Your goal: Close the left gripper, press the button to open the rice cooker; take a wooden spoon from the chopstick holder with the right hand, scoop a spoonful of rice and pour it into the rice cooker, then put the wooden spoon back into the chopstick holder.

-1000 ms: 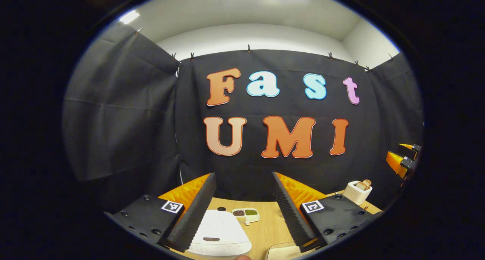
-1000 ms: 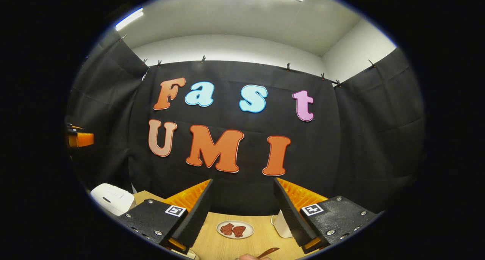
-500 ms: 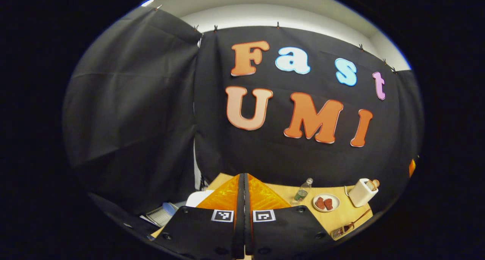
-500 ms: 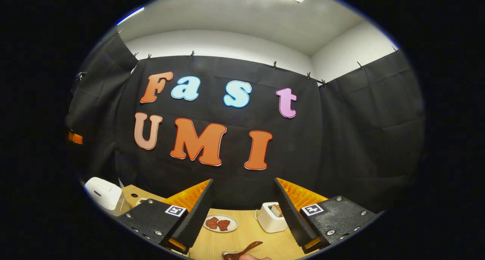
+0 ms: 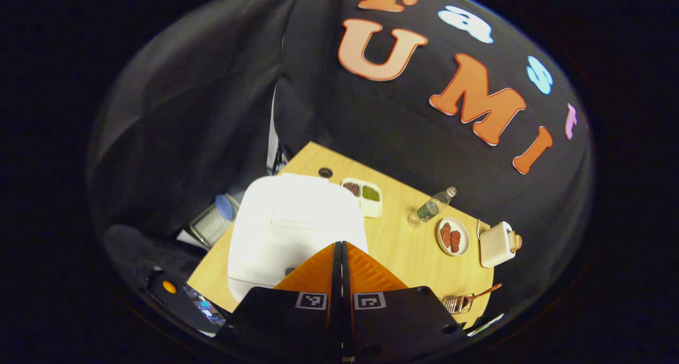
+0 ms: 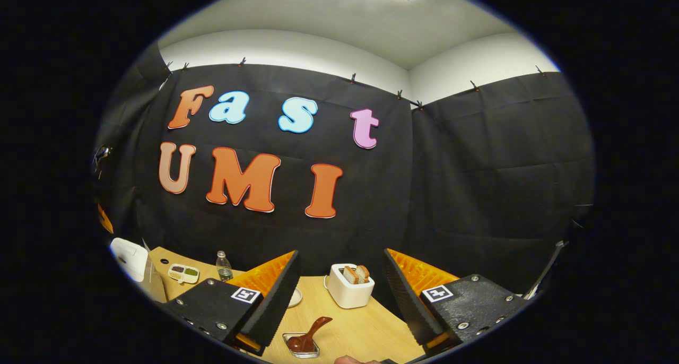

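Note:
My left gripper [image 5: 339, 244] is shut with nothing between its fingers, and its tips hang over the near edge of the white rice cooker [image 5: 289, 228], whose lid is down. The cooker's button is hidden behind the fingers. Far to the right, the wooden spoon [image 5: 480, 293] leans in the small chopstick holder [image 5: 455, 303]. In the right gripper view, my right gripper [image 6: 340, 255] stands open and empty above the table. The wooden spoon [image 6: 317, 326] rests in the clear chopstick holder [image 6: 301, 346] just below and left of its gap. The rice cooker [image 6: 128, 257] sits far left.
On the wooden table [image 5: 403, 247] stand a divided grain tray [image 5: 363, 195], a water bottle [image 5: 434, 207], a plate of meat [image 5: 453, 236] and a white toaster [image 6: 349, 288] with bread. A wire basket with a blue-lidded jar [image 5: 215, 219] lies off the table's left edge.
The left gripper has gone from open to shut and tipped down over the rice cooker. The right gripper has swung right, bringing the spoon and its holder more fully into sight.

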